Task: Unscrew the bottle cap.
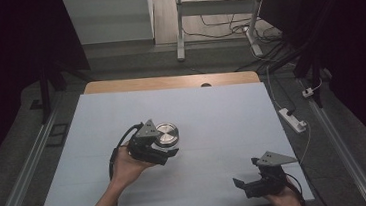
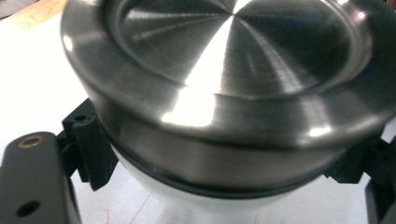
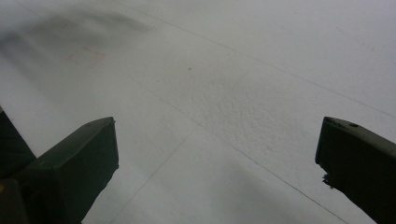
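One worktop point(image 1: 212, 110), covered by a pale sheet, with a strip of bare wood showing along its far edge. One object stands on it: a round container with a brushed steel lid point(image 1: 166, 133), left of centre and nearer the near edge than the far one. In the left gripper view the lid point(image 2: 224, 70) has a recessed top and a wide rim; below it a dark ring and a white body point(image 2: 205, 198) are visible.

Two grippers are present. The left gripper point(image 1: 161, 147), held in the left hand point(image 1: 126, 165), lies against the container's near-left side. Its jaws sit on either side of the body just under the lid, touching it and clamped on it. The gripper's grey plate overlaps the lid's left edge in the high view.

The right gripper point(image 1: 246, 185), held in the right hand point(image 1: 285, 202), is at the near right corner of the worktop, well apart from the container. Its jaws stand wide apart with bare sheet between them point(image 3: 215, 154). Faint red marks are on the sheet in both gripper views.

Off the worktop: one white power strip point(image 1: 293, 119) on the floor beside the right edge, loose cables beyond it, and one white desk frame point(image 1: 213, 15) past the far edge.
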The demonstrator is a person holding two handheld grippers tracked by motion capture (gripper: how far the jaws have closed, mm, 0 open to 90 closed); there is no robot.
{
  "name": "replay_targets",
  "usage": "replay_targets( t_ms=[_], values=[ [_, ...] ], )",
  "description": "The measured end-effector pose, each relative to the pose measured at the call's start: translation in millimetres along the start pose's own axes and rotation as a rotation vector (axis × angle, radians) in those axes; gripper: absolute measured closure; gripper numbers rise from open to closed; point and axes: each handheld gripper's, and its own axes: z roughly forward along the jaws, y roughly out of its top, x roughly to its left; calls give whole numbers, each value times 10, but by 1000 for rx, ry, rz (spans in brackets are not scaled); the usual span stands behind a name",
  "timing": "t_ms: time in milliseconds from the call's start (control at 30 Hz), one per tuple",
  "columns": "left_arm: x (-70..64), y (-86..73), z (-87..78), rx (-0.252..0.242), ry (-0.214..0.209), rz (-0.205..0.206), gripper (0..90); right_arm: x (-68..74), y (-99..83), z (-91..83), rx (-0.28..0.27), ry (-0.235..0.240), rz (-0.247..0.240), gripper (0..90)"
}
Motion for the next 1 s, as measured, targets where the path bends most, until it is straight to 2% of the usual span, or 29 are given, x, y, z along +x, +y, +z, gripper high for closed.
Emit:
replay_targets(
  t_ms=[233, 367, 633, 800, 900, 1000],
  values=[
    [-7, -18, 38, 9, -3, -2, 152, 65, 56, 24, -16, 31, -22, 0],
    [-10, -19, 44, 13, -4, 3, 152, 100, 110, 27, -49, 61, -26, 0],
    [-4, -25, 38, 12, -3, 3, 152, 144, 187, 52, -78, 78, -41, 0],
    [-2, -24, 34, 6, -9, 1, 152, 197, 265, 91, -78, 92, -72, 0],
    [4, -25, 31, 4, -12, 1, 152, 227, 324, 118, -78, 117, -87, 0],
    [10, -28, 29, 2, -14, -2, 152, 233, 399, 141, -85, 153, -66, 0]
  ],
)
